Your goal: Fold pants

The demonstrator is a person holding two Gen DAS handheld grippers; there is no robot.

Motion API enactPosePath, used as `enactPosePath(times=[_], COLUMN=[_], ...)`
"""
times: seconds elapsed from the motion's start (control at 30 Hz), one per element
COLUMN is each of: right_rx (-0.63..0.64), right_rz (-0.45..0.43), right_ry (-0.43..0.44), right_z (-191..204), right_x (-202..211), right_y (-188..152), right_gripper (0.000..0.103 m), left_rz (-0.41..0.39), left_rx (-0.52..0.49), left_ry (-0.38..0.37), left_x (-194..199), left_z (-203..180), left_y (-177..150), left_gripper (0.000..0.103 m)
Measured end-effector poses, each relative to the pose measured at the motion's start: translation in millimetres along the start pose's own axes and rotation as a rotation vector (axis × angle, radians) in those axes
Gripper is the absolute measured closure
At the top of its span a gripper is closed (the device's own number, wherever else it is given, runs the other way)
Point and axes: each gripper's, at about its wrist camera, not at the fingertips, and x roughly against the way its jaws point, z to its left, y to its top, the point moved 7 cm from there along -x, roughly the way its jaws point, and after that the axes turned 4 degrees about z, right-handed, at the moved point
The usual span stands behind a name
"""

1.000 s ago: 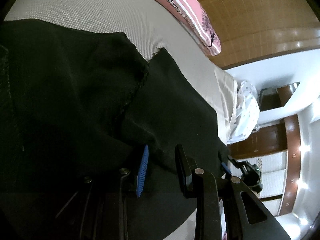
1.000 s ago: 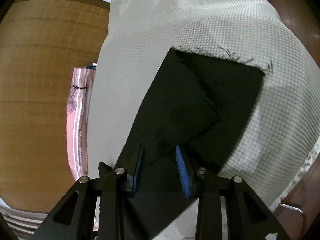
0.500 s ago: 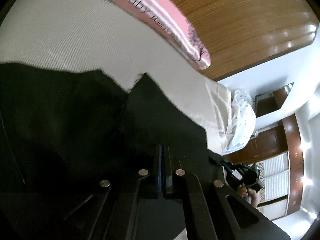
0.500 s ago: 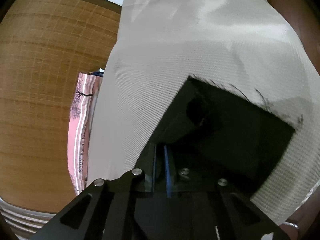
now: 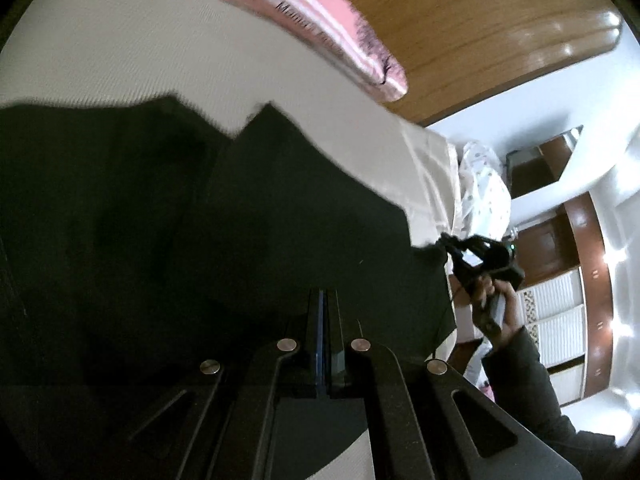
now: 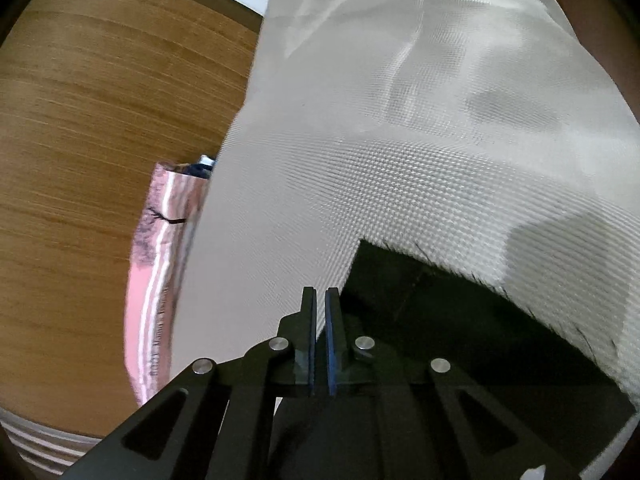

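Black pants (image 5: 200, 220) lie spread over a pale woven bedcover (image 5: 120, 60), their two leg ends pointing toward the pillow. My left gripper (image 5: 322, 294) is shut, its pads pinched on the black cloth near the lower middle. At the right of that view, a hand (image 5: 500, 312) holds my right gripper (image 5: 446, 240), with a corner of the pants drawn up to its tips. In the right wrist view, my right gripper (image 6: 320, 292) is almost fully shut, and the pants (image 6: 460, 320) with a frayed hem hang just right of and under it.
A pink striped pillow (image 5: 320, 12) lies along the wooden headboard (image 5: 460, 20), also seen as the pillow (image 6: 160, 280) at the left. A white spotted cloth (image 5: 484, 184) sits past the bed's far edge. Bare bedcover (image 6: 400, 140) stretches beyond the pants.
Both grippers went from open to shut on the black cloth. The right gripper then moved sideways, dragging its pants edge along; the frayed hem now sits lower and to the right in its view.
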Motion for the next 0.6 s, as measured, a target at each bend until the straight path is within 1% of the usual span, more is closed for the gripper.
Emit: enactPosePath(times=[0.07, 0.13, 0.23, 0.27, 0.33, 0.43, 0.53, 0.6], right_rx=[0.011, 0.033, 0.059, 0.069, 0.111, 0.175, 0.209, 0.222], right_rz=[0.016, 0.03, 0.032, 0.032, 0.079, 0.161, 0.25, 0.287], right_ry=[-0.011, 0.011, 0.055, 0.069, 0.101, 0.105, 0.087, 0.077], right_z=[1.0, 6.9, 15.6, 17.4, 21.9, 22.1, 17.2, 16.0], right_x=[-5.7, -4.3, 9.2, 13.4, 20.7, 20.3, 4.6, -9.4], right_y=[-0.6, -6.7, -19.9, -24.5, -44.0, -76.8, -108.7, -122.1], right_gripper=[0.094, 0.092, 0.081, 0.081, 0.081, 0.081, 0.082, 0.082], left_rz=[0.014, 0.032, 0.046, 0.043, 0.033, 0.018, -0.011, -0.045], left_rx=[0.019, 0.051, 0.109, 0.122, 0.136, 0.151, 0.142, 0.119], left_ry=[0.003, 0.007, -0.023, -0.036, -0.046, -0.057, -0.074, -0.058], left_x=[-2.2, -6.6, -14.2, -15.8, -18.9, -23.4, -23.9, -21.6], left_z=[6.9, 14.6, 22.9, 24.3, 26.1, 27.0, 24.4, 20.4], left_y=[-4.7, -6.9, -3.2, -0.6, 6.0, 14.5, 19.9, 24.4], left_gripper=[0.103, 0.103, 0.101, 0.101, 0.1, 0.1, 0.102, 0.103])
